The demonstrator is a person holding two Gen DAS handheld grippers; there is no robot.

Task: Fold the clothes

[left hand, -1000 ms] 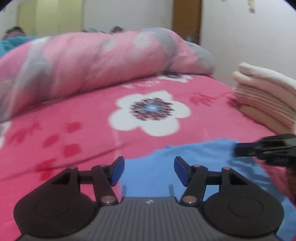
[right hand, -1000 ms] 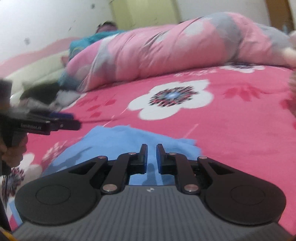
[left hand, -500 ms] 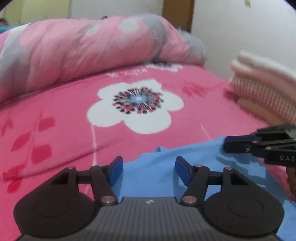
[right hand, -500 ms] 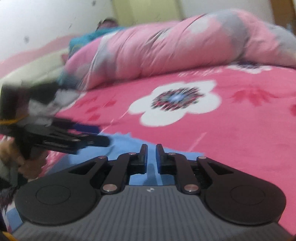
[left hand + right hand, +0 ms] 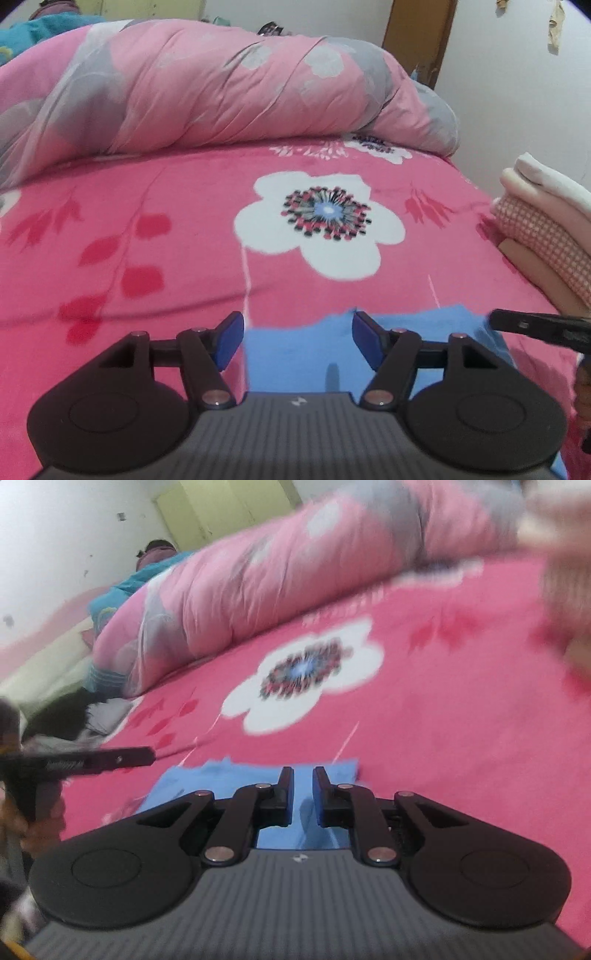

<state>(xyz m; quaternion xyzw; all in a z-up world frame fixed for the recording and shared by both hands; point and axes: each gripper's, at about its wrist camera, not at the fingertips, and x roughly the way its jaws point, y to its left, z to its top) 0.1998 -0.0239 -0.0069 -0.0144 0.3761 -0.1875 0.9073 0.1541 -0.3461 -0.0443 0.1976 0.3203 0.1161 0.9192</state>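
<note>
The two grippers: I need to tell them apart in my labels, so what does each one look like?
Both share a ribbed grey body with a small white logo, black rounded side plates and black linkage arms with metal pivot pins. The left gripper has blue finger pads. The right gripper shows black fingers with only a thin blue edge. White lettering, too blurred to read, marks each gripper's side.

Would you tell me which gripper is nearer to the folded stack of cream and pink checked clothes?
Right. The right gripper reaches in just below the folded stack at the bed's right edge, while the left gripper hovers over the blue garment, further left.
</note>
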